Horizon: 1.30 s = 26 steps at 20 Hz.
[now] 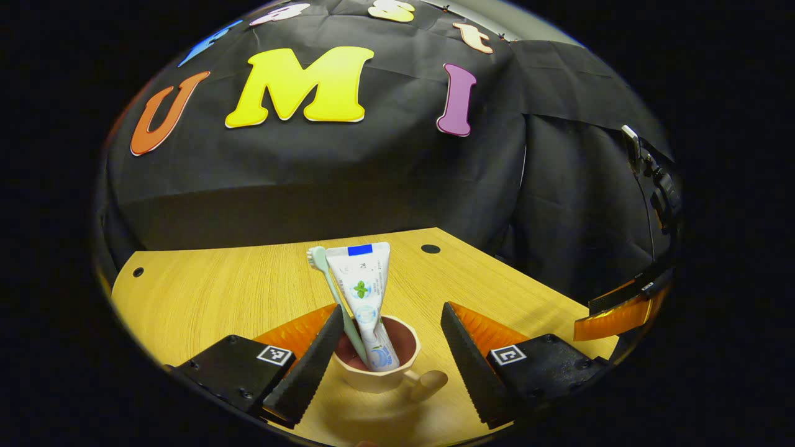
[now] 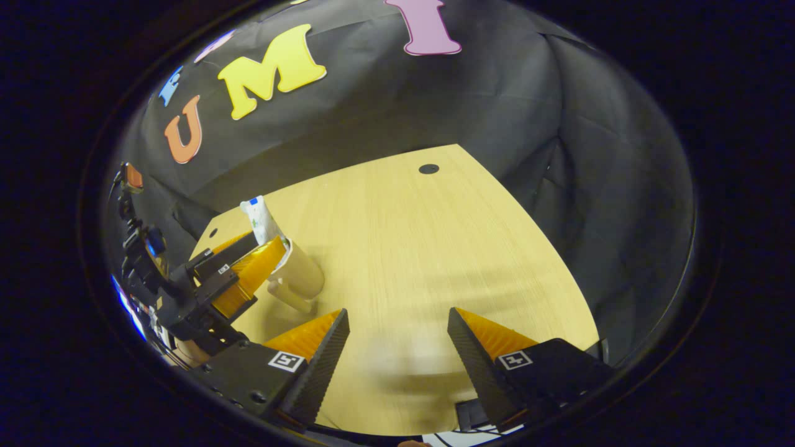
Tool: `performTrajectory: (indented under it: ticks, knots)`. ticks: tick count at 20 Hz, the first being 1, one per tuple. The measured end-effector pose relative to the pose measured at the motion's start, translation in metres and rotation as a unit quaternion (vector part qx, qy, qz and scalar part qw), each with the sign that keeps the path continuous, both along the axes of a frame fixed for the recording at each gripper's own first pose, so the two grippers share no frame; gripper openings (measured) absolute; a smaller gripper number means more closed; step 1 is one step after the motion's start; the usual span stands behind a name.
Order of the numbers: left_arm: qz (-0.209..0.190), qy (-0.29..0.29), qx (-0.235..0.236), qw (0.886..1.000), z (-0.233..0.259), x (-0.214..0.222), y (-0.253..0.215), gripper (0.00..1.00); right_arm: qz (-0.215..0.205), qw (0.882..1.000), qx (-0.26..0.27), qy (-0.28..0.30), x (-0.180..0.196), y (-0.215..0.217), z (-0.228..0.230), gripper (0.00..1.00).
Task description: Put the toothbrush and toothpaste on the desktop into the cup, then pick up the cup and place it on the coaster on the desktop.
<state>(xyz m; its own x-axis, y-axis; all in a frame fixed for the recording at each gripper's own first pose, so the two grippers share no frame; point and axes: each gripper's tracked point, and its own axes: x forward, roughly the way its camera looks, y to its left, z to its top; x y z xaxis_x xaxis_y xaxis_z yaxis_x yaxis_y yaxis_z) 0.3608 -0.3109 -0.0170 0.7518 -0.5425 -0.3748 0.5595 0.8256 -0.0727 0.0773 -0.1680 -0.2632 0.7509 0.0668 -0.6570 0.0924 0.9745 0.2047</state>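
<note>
Black cloth is hung behind and around a light wooden bench (image 1: 205,292), whose far edge is marked by small dark round holes (image 1: 430,249).

In the left gripper view, the left gripper (image 1: 392,357) is seen low over the near part of the bench with its fingers (image 1: 310,366) spread wide. Between them a beige cup (image 1: 377,366) with a dark red inside is stood on the bench, its handle (image 1: 427,383) turned toward the right finger. The left finger is placed just against the cup's rim, while the right finger is kept apart from it, so the cup is not pinched. A pale green toothbrush (image 1: 329,279) is leaned in the cup, head up, at the left, and a white toothpaste (image 1: 363,292) tube is stood beside it, cap down, touching it. At the right edge part of another gripper (image 1: 621,313) is caught, well apart from the cup.

In the right gripper view, the left gripper (image 2: 245,273) is seen at the left, around the cup (image 2: 304,273), with the toothpaste (image 2: 261,217) rising above it. Further right, the right gripper (image 2: 397,347) is held above bare bench (image 2: 435,248), its fingers (image 2: 323,360) spread and nothing held between them. Nothing is set between this gripper and the cup.
</note>
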Motion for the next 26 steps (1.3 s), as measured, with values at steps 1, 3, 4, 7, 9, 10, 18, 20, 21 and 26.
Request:
performTrajectory:
  ticks: [1, 3, 4, 7, 9, 10, 18, 20, 21, 26]
  knots:
    - [0.004, 0.0, -0.001, 1.0, 0.003, -0.002, 0.005, 1.0, 0.002, 1.0, -0.001, -0.001, 0.002, 0.003, 0.003, 0.97]
    - [0.016, -0.002, -0.008, 1.0, 0.009, -0.004, 0.021, 1.0, 0.011, 1.0, -0.003, 0.006, 0.005, 0.014, 0.004, 0.97]
    - [0.025, -0.004, -0.008, 1.0, 0.013, -0.004, 0.031, 1.0, 0.016, 1.0, -0.006, 0.008, 0.006, 0.02, 0.004, 0.97]
    - [0.052, -0.01, -0.002, 0.999, 0.023, -0.004, 0.069, 1.0, 0.039, 0.999, -0.011, 0.022, 0.015, 0.046, 0.006, 0.94]
    - [0.075, -0.016, 0.001, 0.997, 0.032, -0.002, 0.1, 1.0, 0.058, 0.998, -0.016, 0.032, 0.021, 0.068, 0.008, 0.97]
    - [0.085, -0.02, 0.003, 0.996, 0.036, 0.0, 0.115, 1.0, 0.068, 0.997, -0.023, 0.038, 0.026, 0.08, 0.008, 0.97]
    - [0.196, -0.047, 0.013, 0.979, 0.065, 0.013, 0.262, 0.99, 0.159, 0.976, -0.12, 0.09, 0.066, 0.156, -0.003, 0.97]
    - [0.222, -0.052, 0.015, 0.974, 0.071, 0.009, 0.295, 0.99, 0.17, 0.968, -0.145, 0.116, 0.067, 0.164, -0.008, 0.97]
    - [0.234, -0.053, 0.015, 0.971, 0.073, 0.007, 0.31, 0.99, 0.175, 0.963, -0.157, 0.129, 0.069, 0.167, -0.01, 0.94]
    - [0.282, -0.059, 0.018, 0.957, 0.077, -0.001, 0.37, 0.99, 0.19, 0.941, -0.208, 0.187, 0.074, 0.175, -0.023, 0.98]
